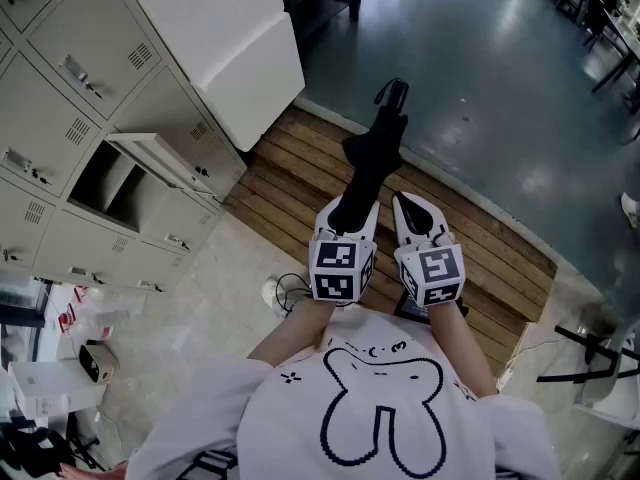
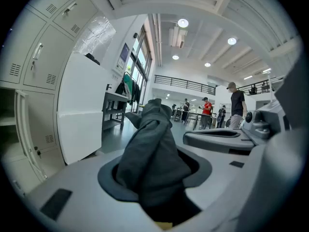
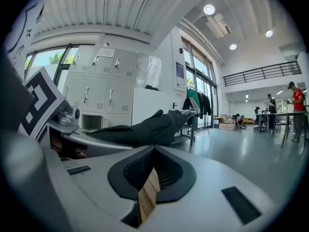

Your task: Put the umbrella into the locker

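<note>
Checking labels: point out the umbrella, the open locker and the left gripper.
umbrella [image 1: 372, 158], head view, folded canopy.
open locker [image 1: 100, 183], head view, inner wall.
left gripper [image 1: 352, 213], head view, between fingertips.

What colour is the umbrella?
Black, plain dark cloth with no pattern. The umbrella shows best in the left gripper view, up close.

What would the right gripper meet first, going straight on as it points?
Probably the folded black umbrella, which the left gripper holds slanting across the right gripper's path; depth is unclear, so it might miss it and reach the grey floor.
</note>
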Tool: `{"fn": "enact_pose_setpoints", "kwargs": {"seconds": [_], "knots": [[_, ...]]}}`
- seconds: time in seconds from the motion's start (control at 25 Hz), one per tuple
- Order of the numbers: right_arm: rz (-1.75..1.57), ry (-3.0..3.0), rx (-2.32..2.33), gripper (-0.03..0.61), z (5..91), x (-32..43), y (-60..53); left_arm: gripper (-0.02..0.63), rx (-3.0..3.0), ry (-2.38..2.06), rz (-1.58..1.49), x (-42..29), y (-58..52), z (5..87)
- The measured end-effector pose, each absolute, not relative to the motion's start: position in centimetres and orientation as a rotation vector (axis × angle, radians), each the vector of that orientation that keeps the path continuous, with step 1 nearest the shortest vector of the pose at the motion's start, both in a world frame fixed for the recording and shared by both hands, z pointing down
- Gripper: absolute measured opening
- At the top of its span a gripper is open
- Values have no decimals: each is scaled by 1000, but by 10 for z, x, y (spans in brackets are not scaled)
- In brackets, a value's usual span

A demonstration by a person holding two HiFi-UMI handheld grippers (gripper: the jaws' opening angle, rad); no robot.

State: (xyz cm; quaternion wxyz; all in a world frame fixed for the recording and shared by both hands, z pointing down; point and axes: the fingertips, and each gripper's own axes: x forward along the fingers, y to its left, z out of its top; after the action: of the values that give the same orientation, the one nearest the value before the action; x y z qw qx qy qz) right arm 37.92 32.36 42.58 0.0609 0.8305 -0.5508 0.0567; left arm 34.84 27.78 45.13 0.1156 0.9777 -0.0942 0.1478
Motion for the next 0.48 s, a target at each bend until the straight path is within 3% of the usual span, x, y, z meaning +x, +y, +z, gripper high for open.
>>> {"fn": "enact_pose_setpoints", "kwargs": {"seconds": [0.48], "knots": [[165,-1860,2399,11,421,347,261,209,2818,-436,393,309,225,447]]}}
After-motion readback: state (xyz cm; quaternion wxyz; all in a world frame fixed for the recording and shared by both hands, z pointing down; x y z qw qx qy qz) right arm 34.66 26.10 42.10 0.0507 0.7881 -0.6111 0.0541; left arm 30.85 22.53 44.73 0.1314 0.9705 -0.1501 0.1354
